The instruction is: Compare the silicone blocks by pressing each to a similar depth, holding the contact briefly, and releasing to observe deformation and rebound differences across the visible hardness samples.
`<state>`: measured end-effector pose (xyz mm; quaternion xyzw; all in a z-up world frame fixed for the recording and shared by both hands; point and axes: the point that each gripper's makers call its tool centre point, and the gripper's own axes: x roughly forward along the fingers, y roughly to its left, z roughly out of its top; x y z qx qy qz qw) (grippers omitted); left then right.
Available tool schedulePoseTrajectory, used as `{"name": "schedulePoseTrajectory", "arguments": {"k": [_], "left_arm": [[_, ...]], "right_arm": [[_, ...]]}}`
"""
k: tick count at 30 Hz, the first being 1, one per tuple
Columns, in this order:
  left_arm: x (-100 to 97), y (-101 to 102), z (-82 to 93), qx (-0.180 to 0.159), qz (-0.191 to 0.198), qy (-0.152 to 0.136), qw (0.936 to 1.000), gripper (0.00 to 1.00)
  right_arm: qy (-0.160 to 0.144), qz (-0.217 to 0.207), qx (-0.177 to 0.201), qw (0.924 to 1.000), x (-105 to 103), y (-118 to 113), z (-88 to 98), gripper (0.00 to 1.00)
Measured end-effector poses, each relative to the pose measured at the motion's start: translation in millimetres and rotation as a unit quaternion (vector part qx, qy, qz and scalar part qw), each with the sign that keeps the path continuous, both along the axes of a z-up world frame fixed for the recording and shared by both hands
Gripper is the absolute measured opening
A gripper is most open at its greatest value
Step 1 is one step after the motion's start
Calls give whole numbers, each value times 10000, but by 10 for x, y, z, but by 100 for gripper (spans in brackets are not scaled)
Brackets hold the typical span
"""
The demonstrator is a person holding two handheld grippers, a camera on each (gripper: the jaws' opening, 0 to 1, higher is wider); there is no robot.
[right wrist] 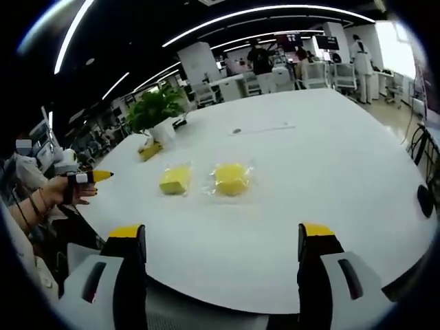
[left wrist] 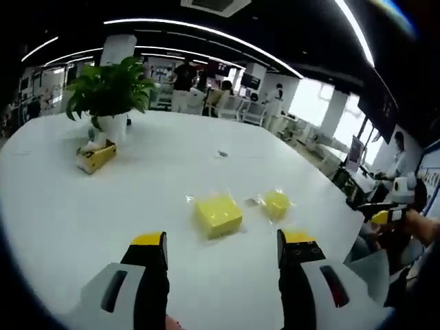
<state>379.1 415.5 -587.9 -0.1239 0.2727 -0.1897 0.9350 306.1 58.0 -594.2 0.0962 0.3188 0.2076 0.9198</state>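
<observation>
We have both tongs hovering above the white desk (left wrist: 82,206), nothing gripped. Left tongs (left wrist: 221,247) sit low over the near edge, jaws spread wide with empty desk between the yellow tips, aimed at the square yellow block (left wrist: 218,214) just ahead. The smaller yellow block (left wrist: 276,203) lies just beside it to its right, apart from it; both sit flat, each in a clear wrapper or on film, we cannot tell which. Right tongs (right wrist: 223,242) are held back from the desk edge, jaws equally wide and empty, looking across at the same pair from the other side: square block (right wrist: 176,179) on the left, smaller one (right wrist: 232,178) on the right, near each other but not touching. In the right gripper view a hand (right wrist: 69,191) holds the other tongs at the left edge, off the desk. In the left gripper view the other tongs show at the far right, partly cut off. A potted plant (left wrist: 110,93) and a yellow box (left wrist: 96,157) stand farther back on the desk; the box's print is unreadable. A small dark item (left wrist: 221,154) mid-desk is too small to identify. Block hardness markings not legible.
</observation>
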Motion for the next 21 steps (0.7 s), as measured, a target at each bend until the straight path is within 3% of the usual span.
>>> {"name": "schedulePoseTrajectory", "arguments": {"k": [3, 5, 9, 11, 15, 21], "left_arm": [[189, 46, -79, -377, 150, 52, 9992, 63], [317, 85, -173, -398, 163, 55, 9991, 60], [516, 82, -348, -617, 184, 143, 9978, 57], [589, 75, -412, -780, 218, 181, 9966, 56], [768, 45, -543, -1391, 392, 357, 9889, 54], [1091, 89, -781, -1643, 532, 473, 9838, 51]], "right_arm": [[79, -3, -64, 9999, 14, 4, -20, 86], [123, 11, -91, 9999, 28, 10, -27, 86], [9, -173, 384, 9991, 121, 62, 92, 92], [-1, -222, 443, 9988, 155, 48, 106, 93], [134, -218, 259, 9993, 178, 56, 44, 91], [278, -158, 216, 9993, 183, 121, -27, 92]]}}
